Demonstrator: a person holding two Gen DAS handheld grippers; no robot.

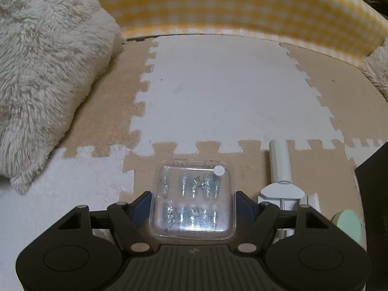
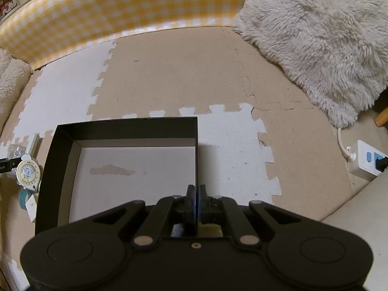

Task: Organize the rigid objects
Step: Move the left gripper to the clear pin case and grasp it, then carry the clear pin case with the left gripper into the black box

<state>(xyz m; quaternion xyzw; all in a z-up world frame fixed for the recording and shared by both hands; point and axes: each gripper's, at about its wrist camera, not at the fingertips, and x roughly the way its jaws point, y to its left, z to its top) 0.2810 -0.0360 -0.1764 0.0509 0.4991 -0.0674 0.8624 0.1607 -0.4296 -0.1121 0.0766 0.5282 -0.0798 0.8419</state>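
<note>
1. Between the two blue pads of the left claw [image 1: 194, 201]: a clear plastic case [image 1: 192, 198], square with rounded corners, holding two rows of small glittery pieces. The pads press its left and right sides, so the claw is pinching the case. A white round sticker sits at its far right corner.
2. Below the case: floor of interlocking foam mat tiles [image 1: 218, 92], tan and white. Whether the case rests on the mat or is lifted off it, cannot tell.
3. Just right of the left claw: a white cylinder-shaped gadget [image 1: 280, 162] lying on the mat, its base joined to a wider white piece. Further right, a pale green round item [image 1: 349, 223], partly hidden.
4. Far right edge of the left view: wall of a black box [image 1: 373, 194].
5. Right claw [image 2: 196, 201]: pads pressed together on the right wall of that black box [image 2: 121, 126], near its front end. Box is open-topped, pale inside, with a torn brownish patch on its bottom.
6. Left of the box, well left of the right claw: a round white dial-faced thing [image 2: 27, 172], and a teal item below it, small and unclear.
7. Ahead of both claws: yellow-and-white checked barrier [image 2: 121, 12]. Fluffy cream cushion [image 2: 320, 38] ahead right of the right claw.
8. Far right of the right claw: white power strip [image 2: 366, 160] with a plug in it.
</note>
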